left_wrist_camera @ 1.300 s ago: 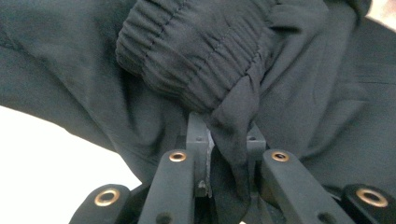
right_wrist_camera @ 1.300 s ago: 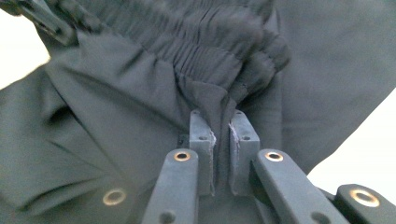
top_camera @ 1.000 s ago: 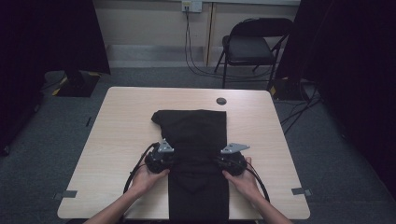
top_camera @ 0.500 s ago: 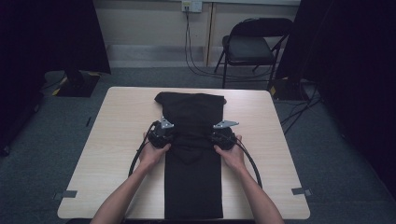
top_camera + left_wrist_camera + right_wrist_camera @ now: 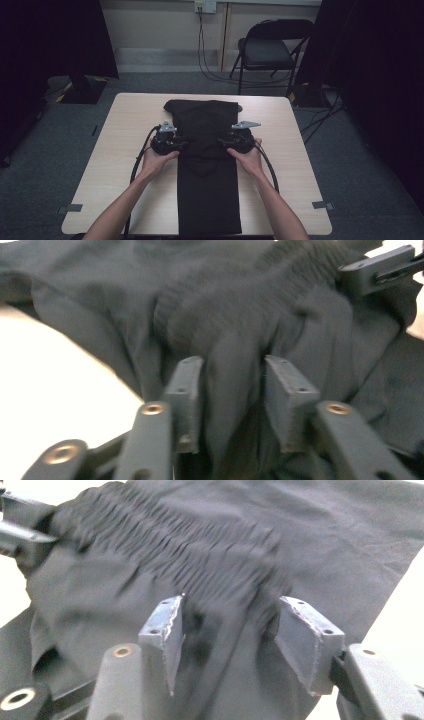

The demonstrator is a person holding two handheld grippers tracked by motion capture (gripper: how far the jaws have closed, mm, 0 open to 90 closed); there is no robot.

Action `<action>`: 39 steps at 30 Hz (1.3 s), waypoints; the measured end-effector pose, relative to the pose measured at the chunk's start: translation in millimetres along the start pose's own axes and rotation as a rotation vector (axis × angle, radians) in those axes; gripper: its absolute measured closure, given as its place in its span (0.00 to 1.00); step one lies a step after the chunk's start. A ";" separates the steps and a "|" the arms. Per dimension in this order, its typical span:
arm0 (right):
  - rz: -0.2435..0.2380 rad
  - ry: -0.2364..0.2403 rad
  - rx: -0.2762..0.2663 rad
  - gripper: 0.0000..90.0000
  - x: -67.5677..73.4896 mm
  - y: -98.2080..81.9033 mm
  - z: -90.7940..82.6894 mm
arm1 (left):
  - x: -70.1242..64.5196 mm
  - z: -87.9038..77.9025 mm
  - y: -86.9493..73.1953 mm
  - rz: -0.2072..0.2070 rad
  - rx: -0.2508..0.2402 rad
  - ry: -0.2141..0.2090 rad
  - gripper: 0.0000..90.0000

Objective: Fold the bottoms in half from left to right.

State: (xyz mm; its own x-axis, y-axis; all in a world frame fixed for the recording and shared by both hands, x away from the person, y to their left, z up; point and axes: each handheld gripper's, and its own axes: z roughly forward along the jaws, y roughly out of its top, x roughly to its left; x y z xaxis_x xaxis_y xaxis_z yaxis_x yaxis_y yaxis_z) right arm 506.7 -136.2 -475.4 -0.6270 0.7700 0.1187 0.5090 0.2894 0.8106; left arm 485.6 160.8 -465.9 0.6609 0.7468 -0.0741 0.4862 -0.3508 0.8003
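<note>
The tabletop [image 5: 115, 165] carries a long black garment [image 5: 207, 190], which lies down its middle, its ribbed waistband folded over toward the far end. The left gripper [image 5: 227, 390] and the right gripper [image 5: 227, 630] sit at the two sides of the fold. Their fingers have just been opening; cloth is between them, but the pads seem no longer to press it, so both are released. To finish this fold well, I think both hands should draw outward together, slowly, so the loose cloth does not catch and the layer stays flat.
</note>
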 end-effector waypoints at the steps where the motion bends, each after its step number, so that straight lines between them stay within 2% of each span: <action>1: 0.000 0.000 0.000 0.45 0.0 0.0 0.0 | 0.0 0.0 0.0 0.000 0.000 0.000 0.56; 2: 0.010 0.008 0.004 0.42 -3.0 1.3 2.3 | 0.3 0.9 1.6 0.002 -0.005 0.012 0.56; 3: 0.016 0.013 0.006 0.40 -5.5 1.9 5.9 | 2.5 7.1 2.4 -0.008 0.019 -0.004 0.50; 4: 0.026 0.033 0.010 0.40 -6.2 0.9 8.8 | 3.1 13.0 1.4 -0.023 0.055 -0.001 0.47; 5: 0.030 0.046 0.019 0.40 -5.4 -0.7 12.2 | 3.1 16.7 0.3 -0.010 0.082 0.023 0.44; 6: 0.030 0.046 0.019 0.40 -5.4 -0.7 12.2 | 3.1 16.7 0.3 -0.010 0.082 0.023 0.43; 7: 0.008 0.029 0.056 0.44 -0.3 -4.1 19.5 | 3.0 24.1 -2.9 -0.020 0.084 0.019 0.46; 8: 0.008 0.029 0.056 0.44 -0.3 -4.1 19.5 | 3.0 24.1 -2.9 -0.020 0.084 0.019 0.53; 9: -0.006 0.009 0.049 0.58 3.1 -6.1 21.2 | 0.6 23.1 -2.2 -0.026 0.047 0.035 0.61; 10: -0.006 0.009 0.049 0.58 3.1 -6.1 21.2 | 0.6 23.1 -2.2 -0.026 0.047 0.035 0.66; 11: -0.004 -0.001 0.038 0.66 3.0 -5.7 19.4 | -0.4 20.8 -0.5 -0.016 0.040 0.036 0.66; 12: -0.004 0.005 0.020 0.75 2.0 -0.7 13.1 | -1.8 16.6 2.9 0.003 0.020 0.028 0.79; 13: -0.012 -0.003 0.016 0.77 3.2 2.2 10.5 | -3.1 11.2 8.5 -0.003 -0.008 0.009 0.83; 14: -0.012 -0.003 0.016 0.77 3.2 2.2 10.5 | -3.1 11.2 8.5 -0.003 -0.008 0.009 0.84; 15: -0.040 -0.004 -0.006 0.81 6.1 11.4 2.8 | -4.1 7.1 14.3 0.005 -0.030 0.012 0.85; 16: -0.040 -0.004 -0.006 0.81 6.1 11.4 2.8 | -5.2 4.3 19.2 0.009 -0.041 0.019 0.85; 17: -0.043 -0.013 -0.034 0.82 7.3 22.7 -5.6 | -6.3 -2.3 30.1 0.006 -0.070 0.021 0.86; 18: -0.041 -0.013 -0.054 0.83 7.0 28.7 -10.5 | -6.3 -2.3 30.1 0.006 -0.070 0.021 0.86; 19: -0.033 -0.013 -0.071 0.83 6.4 34.8 -15.8 | -7.7 -12.0 42.8 0.000 -0.115 0.015 0.86; 20: -0.031 -0.011 -0.089 0.83 5.8 40.9 -20.9 | -8.5 -17.4 49.9 0.000 -0.134 0.004 0.87; 21: -0.031 -0.011 -0.089 0.83 5.8 40.9 -20.9 | -8.5 -17.4 49.9 0.000 -0.134 0.004 0.87; 22: -0.036 -0.017 -0.126 0.84 5.7 52.5 -32.1 | -11.6 -29.8 64.7 0.025 -0.168 0.007 0.87; 23: -0.036 -0.017 -0.126 0.84 5.7 52.5 -32.1 | -11.6 -29.8 64.7 0.025 -0.168 0.007 0.87; 24: -0.033 -0.011 -0.168 0.84 7.0 64.2 -44.2 | -14.9 -40.9 77.9 0.038 -0.191 0.011 0.87; 25: -0.033 -0.011 -0.168 0.84 7.0 64.2 -44.2 | -14.9 -40.9 77.9 0.038 -0.191 0.011 0.88; 26: -0.037 -0.013 -0.183 0.84 7.9 68.8 -49.1 | -18.1 -49.6 87.0 0.057 -0.211 0.013 0.88; 27: -0.046 -0.012 -0.228 0.84 11.3 83.4 -65.0 | -23.3 -63.0 99.5 0.076 -0.240 0.019 0.88; 28: -0.055 -0.009 -0.246 0.84 12.3 88.2 -70.8 | -26.5 -73.5 107.3 0.074 -0.275 0.008 0.88; 29: -0.055 -0.009 -0.246 0.84 12.3 88.2 -70.8 | -26.5 -73.5 107.3 0.074 -0.275 0.008 0.88; 30: -0.059 -0.002 -0.275 0.85 14.6 96.2 -81.3 | -31.0 -84.0 113.8 0.079 -0.300 -0.004 0.88; 31: -0.077 0.001 -0.316 0.85 20.2 107.5 -99.4 | -39.3 -98.1 120.8 0.113 -0.325 -0.007 0.88; 32: -0.077 0.001 -0.316 0.85 20.2 107.5 -99.4 | -39.3 -98.1 120.8 0.113 -0.325 -0.007 0.88; 33: -0.090 0.014 -0.358 0.85 26.1 114.4 -117.1 | -43.7 -106.1 123.3 0.116 -0.341 -0.019 0.88; 34: -0.088 0.028 -0.375 0.85 29.0 115.2 -124.7 | -52.5 -120.2 122.8 0.116 -0.376 -0.045 0.88; 35: -0.088 0.028 -0.375 0.85 29.0 115.2 -124.7 | -52.5 -120.2 122.8 0.116 -0.376 -0.045 0.88; 36: -0.106 0.044 -0.390 0.85 36.6 110.9 -136.0 | -62.4 -127.7 114.5 0.140 -0.372 -0.055 0.88; 37: -0.106 0.044 -0.390 0.85 36.6 110.9 -136.0 | -62.4 -127.7 114.5 0.140 -0.372 -0.055 0.88; 38: -0.122 0.043 -0.381 0.85 40.0 106.1 -138.4 | -67.3 -127.6 105.8 0.151 -0.347 -0.059 0.88; 39: -0.147 0.044 -0.335 0.85 44.4 91.6 -136.3 | -69.0 -126.1 99.2 0.149 -0.333 -0.065 0.87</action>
State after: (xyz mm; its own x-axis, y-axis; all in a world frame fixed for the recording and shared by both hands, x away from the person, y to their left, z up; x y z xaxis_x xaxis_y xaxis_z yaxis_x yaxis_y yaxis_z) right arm 445.1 -153.0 -317.7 -0.7075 0.7067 0.0062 0.1949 0.1867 0.9629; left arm 416.1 145.7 -306.4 0.7504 0.6603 0.0286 0.1764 -0.2418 0.9542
